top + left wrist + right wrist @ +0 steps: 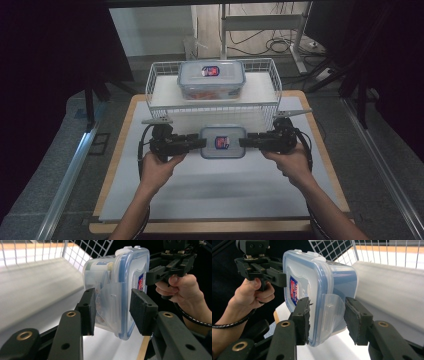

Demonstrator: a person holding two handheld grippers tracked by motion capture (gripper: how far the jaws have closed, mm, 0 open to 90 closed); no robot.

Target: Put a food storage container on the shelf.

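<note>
Near the bottom of the high view, two forearms come in. The left gripper [197, 143] and right gripper [246, 142] each clamp an end of the clear plastic lidded food box with a blue seal [223, 142], held in mid-frame above the white table mat [220, 192]. Its rigid, smooth walls look slippery, and it is likely light, with some contents inside. The soft hinged latch flaps at the ends could flex, so the lid rim offers the safest grip. Beyond, in the upper centre, a white wire basket [152, 82] holds a second matching box [211, 79].
</note>
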